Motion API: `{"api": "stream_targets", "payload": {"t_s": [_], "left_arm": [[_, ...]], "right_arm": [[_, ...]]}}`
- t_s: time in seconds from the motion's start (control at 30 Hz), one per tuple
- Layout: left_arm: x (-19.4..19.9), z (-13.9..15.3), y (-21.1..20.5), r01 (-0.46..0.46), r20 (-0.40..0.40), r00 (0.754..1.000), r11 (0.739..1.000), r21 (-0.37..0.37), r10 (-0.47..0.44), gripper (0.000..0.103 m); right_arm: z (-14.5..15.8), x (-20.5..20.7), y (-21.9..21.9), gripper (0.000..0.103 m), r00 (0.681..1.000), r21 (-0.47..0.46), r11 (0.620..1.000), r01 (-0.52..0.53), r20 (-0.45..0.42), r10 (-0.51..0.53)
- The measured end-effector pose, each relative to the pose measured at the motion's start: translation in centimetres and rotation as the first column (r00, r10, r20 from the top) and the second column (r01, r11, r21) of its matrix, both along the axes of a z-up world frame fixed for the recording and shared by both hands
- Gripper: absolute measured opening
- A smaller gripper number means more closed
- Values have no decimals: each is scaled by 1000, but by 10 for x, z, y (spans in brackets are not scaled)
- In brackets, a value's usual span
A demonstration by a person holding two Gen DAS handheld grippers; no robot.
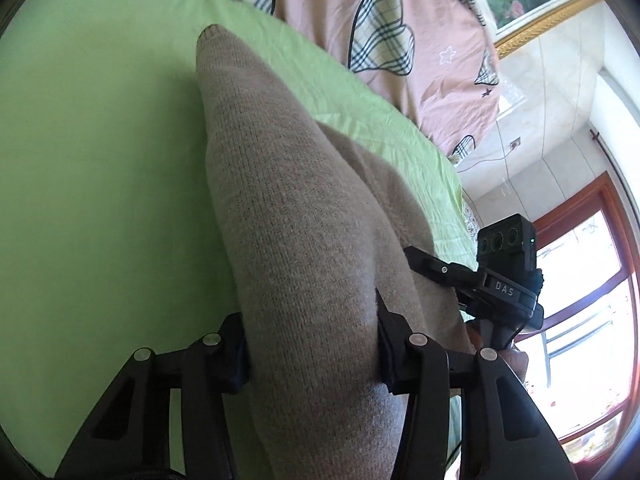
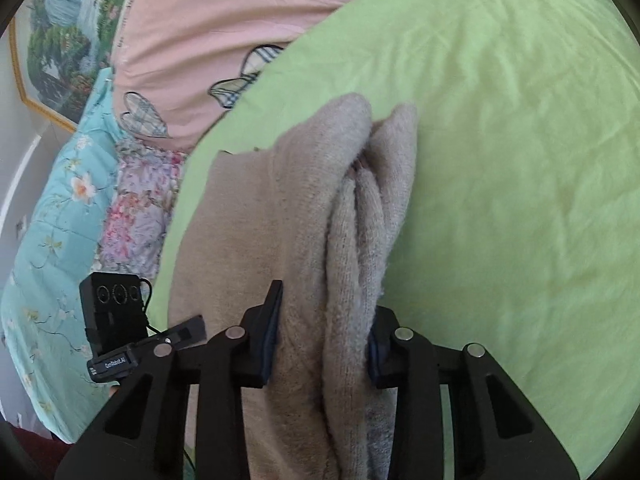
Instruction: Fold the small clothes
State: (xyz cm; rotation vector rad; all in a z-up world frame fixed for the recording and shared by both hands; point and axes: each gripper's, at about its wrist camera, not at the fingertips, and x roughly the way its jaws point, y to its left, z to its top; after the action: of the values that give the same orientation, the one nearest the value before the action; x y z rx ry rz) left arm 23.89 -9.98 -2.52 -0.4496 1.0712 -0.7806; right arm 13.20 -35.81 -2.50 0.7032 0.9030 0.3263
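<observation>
While held off the green sheet (image 1: 100, 160) at both ends: one beige knit garment (image 1: 288, 240), small, bunched lengthwise.

Left gripper (image 1: 312, 356): clamped on a thick fold of the knit, pads pressed into both sides. Right gripper (image 2: 320, 344): likewise closed on gathered layers, several ridges of cloth squeezed between its pads.

Location: above the near part of the green sheet, pink heart-print quilt (image 1: 320, 12) beyond on the far side, floral blue bedding (image 2: 60, 220) at far left in the right wrist view.

Handling, judged: light, soft, limp, slightly stretchy; no stiffness to keep a crease; fuzzy surface unlikely to slip. Best hold: at hems or corners, through all layers, not mid-bundle.

Orientation: long axis running away from each camera toward the quilt; rounded free end (image 1: 212, 40) pointing far, sagging onto the sheet.
</observation>
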Motion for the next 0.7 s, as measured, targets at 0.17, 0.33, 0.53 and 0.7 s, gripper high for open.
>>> {"api": "stream_targets", "payload": {"t_s": [0.17,0.33,0.53,0.7], "left_arm": [[-27,20,62,-35,5,999,999,34,35,48],[-53,20,123,-87,2,996,994,65,87,49],[-66,-17,142,-139,-34,989,989,60,141,54],[-67,-24,142,-160,-33,986,986,42,161,59]], "right_arm": [[-7,-6,58,35,996,92,993,-80,34,77],[-17,1,118,35,983,139,974,-181,49,176],[-31,1,137,35,984,102,979,-175,11,175],[-32,-1,136,36,987,79,984,-157,-9,158]]}}
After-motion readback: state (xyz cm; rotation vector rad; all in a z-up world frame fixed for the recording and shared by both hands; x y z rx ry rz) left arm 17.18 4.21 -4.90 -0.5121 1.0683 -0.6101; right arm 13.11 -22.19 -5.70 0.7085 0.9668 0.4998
